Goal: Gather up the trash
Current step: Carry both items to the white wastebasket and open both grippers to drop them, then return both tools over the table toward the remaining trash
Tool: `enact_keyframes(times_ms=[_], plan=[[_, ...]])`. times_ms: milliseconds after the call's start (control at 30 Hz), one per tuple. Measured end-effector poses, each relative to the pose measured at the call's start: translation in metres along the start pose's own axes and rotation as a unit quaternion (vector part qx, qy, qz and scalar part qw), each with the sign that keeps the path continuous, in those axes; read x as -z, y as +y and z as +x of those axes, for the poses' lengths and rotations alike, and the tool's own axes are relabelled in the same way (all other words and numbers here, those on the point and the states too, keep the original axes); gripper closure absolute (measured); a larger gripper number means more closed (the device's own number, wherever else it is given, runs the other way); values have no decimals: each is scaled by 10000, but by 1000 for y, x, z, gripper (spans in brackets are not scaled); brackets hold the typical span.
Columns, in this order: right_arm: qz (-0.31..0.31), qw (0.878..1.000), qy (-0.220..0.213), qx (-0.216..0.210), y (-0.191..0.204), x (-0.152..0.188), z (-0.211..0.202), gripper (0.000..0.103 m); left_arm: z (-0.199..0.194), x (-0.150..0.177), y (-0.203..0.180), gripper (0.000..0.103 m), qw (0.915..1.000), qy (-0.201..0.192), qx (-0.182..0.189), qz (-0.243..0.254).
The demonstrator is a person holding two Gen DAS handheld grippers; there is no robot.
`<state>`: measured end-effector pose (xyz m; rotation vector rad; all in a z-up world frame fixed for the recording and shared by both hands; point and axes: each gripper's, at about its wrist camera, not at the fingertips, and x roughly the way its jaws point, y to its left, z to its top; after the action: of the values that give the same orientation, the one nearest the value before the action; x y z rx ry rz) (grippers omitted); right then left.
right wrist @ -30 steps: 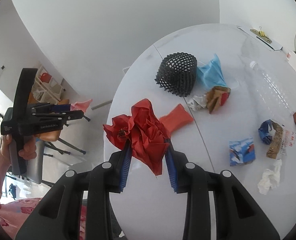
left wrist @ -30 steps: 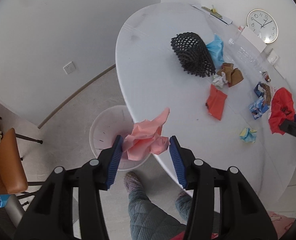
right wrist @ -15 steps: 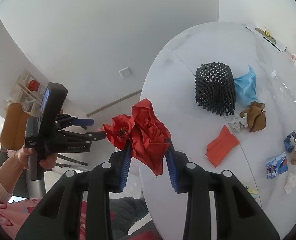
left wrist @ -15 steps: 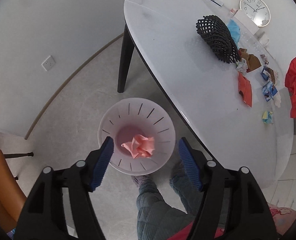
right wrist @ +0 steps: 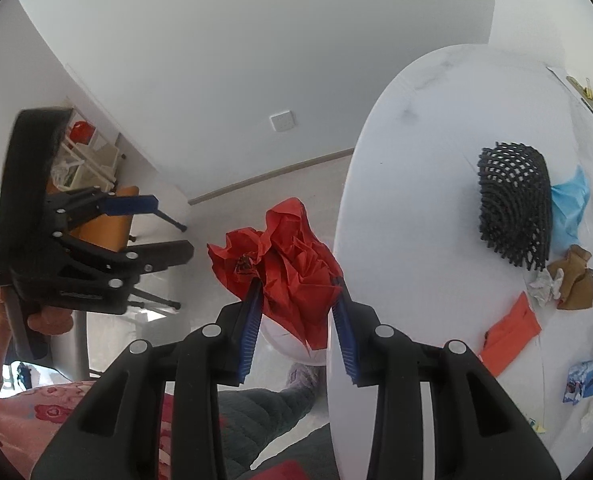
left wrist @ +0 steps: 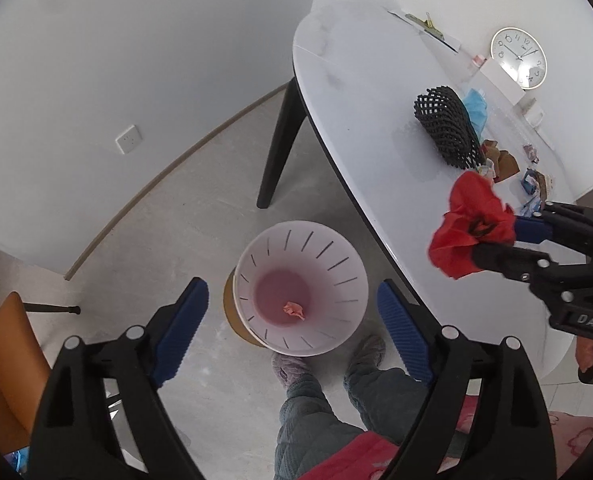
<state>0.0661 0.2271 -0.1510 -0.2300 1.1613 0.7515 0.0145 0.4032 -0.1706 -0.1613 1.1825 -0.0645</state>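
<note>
Count from my two wrist views: one bin, two grippers, one table, and at least eight pieces of loose trash.

The translucent bin (left wrist: 300, 288) stands on the floor at the lower centre of the left wrist view, just beside the edge of the white table (left wrist: 368, 120). In it I see one item only: a small crumpled pink paper (left wrist: 293, 309) lying on the bottom.

The left gripper (left wrist: 292, 332) hangs above the bin. Its jaws have just been opening and now stand wide apart, with nothing between the blue pads.

The right gripper (right wrist: 296, 320) is clamped on one crumpled red paper (right wrist: 288, 264), pads pressing it from both sides. In the left wrist view that paper sits at the right of the frame, over the table edge; in the right wrist view it hangs at centre, with the bin rim partly hidden behind it.

On the table, right side of the right wrist view: one black mesh sleeve (right wrist: 514, 208), one blue sheet (right wrist: 570, 204) touching it, one brown wad (right wrist: 574, 278), one white wad (right wrist: 542, 286), one flat orange-red piece (right wrist: 510, 334), one blue printed wrapper (right wrist: 584, 376). Further scraps at the lower right edge are too small to tell apart.

One round clock (left wrist: 519, 58) lies at the upper right of the left wrist view.
</note>
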Motion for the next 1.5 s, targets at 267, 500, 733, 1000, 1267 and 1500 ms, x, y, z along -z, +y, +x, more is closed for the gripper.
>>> enact_keyframes(times_ms=[267, 500, 733, 1000, 1267, 1500], plan=[[-245, 9992, 240, -196, 8, -5, 35, 49, -21, 7, 13, 20, 9993, -107, -327, -143], [-198, 9998, 44, -9, 1, -6, 17, 33, -24, 4, 12, 20, 9988, -118, -385, -263], [404, 9962, -471, 605, -46, 5, -45, 12, -31, -17, -34, 20, 9990, -275, -247, 243], [1525, 9755, -885, 1320, -116, 50, -114, 2, -32, -41, -122, 11, 9916, -457, 189, 1192], [2128, 9568, -1053, 1675, -181, 111, -166, 2, -29, -46, -216, 11, 9829, -454, 444, 1729], [2336, 9503, -1111, 1734, -229, 157, -201, 2, -19, -42, -272, 11, 9858, -372, 557, 1542]])
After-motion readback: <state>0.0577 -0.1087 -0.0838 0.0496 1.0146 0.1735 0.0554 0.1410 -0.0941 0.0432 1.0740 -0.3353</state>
